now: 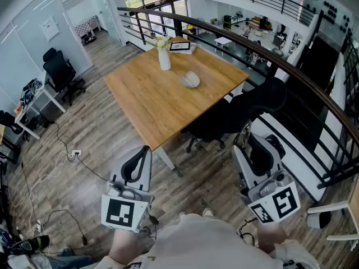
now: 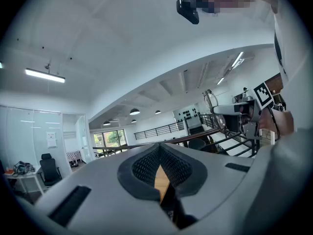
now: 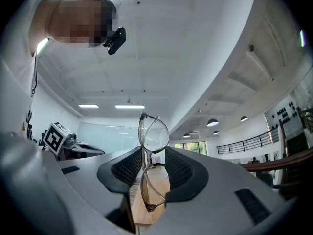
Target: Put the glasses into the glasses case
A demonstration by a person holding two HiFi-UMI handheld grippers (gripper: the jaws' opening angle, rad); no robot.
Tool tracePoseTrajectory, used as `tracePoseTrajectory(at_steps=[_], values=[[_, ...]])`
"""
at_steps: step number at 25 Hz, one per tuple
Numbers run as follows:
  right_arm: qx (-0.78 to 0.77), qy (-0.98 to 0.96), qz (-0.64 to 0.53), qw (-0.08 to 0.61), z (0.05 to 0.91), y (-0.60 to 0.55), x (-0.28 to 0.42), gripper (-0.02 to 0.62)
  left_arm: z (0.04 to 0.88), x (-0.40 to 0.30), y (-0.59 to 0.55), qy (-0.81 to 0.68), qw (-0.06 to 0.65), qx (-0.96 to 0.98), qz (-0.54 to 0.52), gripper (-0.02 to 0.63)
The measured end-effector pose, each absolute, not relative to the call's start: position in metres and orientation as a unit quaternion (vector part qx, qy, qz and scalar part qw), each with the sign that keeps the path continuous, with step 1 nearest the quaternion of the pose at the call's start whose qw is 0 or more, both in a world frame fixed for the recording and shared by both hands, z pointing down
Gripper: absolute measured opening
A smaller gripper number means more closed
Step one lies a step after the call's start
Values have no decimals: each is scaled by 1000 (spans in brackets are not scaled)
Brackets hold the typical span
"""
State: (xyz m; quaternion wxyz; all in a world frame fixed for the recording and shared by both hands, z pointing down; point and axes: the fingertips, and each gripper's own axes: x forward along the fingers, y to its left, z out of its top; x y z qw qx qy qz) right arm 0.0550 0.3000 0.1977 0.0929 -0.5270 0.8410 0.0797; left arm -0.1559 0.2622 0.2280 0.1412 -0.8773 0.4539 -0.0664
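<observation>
Dark ribbed pads on our right gripper [image 3: 148,161] clamp the glasses [image 3: 155,133], which stand on edge between the jaws, one clear lens above the other, the upper lens rising past the jaw tips and the thin pale frame running down through the gap. Our left gripper [image 2: 160,156] carries nothing: its jaws meet at the tips, and only a sliver of wood shows through the narrow slit below them. In the head view we hold both tools close to our body, the left gripper [image 1: 137,165] and the right gripper [image 1: 262,151] well apart from each other and pointing towards the wooden table [image 1: 147,102], which we stand some way back from. On that table, well away from either tool, lies the glasses case [image 1: 191,80], a pale rounded shape near the far side. Beyond it stands a white vase [image 1: 164,59] with flowers, and a black chair [image 1: 238,112] sits at the table's right edge.
</observation>
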Motion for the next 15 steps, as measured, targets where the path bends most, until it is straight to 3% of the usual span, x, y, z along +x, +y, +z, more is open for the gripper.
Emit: tracePoseTrajectory(at_steps=[9,15], values=[[-521,846,70,90,203,295,81,172,230,-124,264,444,144,-882,-64,17],[-519,848,62,86,212,289,105,172,240,-99,263,456,108,-879,-85,17]])
